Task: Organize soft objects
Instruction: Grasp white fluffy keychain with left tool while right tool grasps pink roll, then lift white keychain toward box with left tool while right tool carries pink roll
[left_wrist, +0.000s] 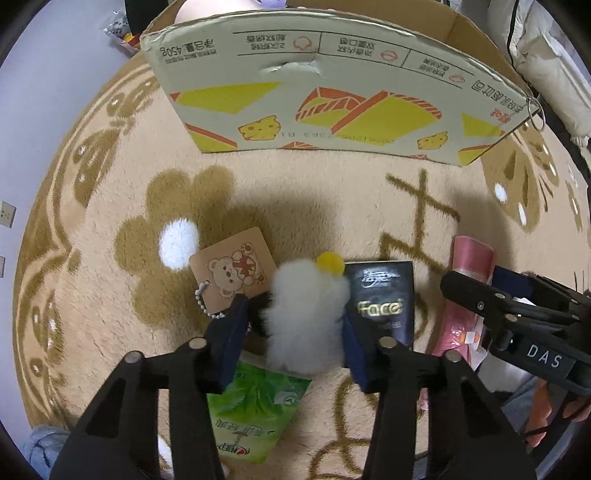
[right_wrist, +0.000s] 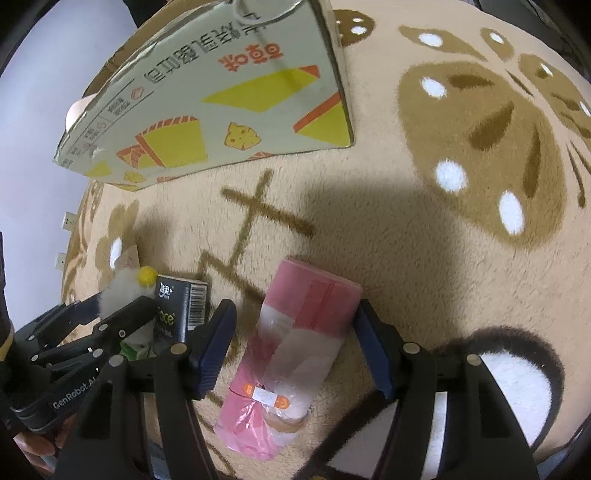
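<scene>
The left tool (left_wrist: 291, 332) grips a white fluffy toy (left_wrist: 306, 314) lying on the beige rug (left_wrist: 332, 192), pads pressing its sides. A black tissue pack (left_wrist: 384, 302) crowds its right, a bear tag (left_wrist: 236, 271) its left, a green tissue pack (left_wrist: 258, 410) below. The right tool (right_wrist: 291, 343) stands open astride a pink bag roll (right_wrist: 295, 350), one pad near its edge. A cardboard box (left_wrist: 332, 92) stands beyond.

Beige rug (left_wrist: 325, 192) carries carton (left_wrist: 332, 92), tissue packs (left_wrist: 384, 299), perhaps a pink roll (right_wrist: 295, 350).
</scene>
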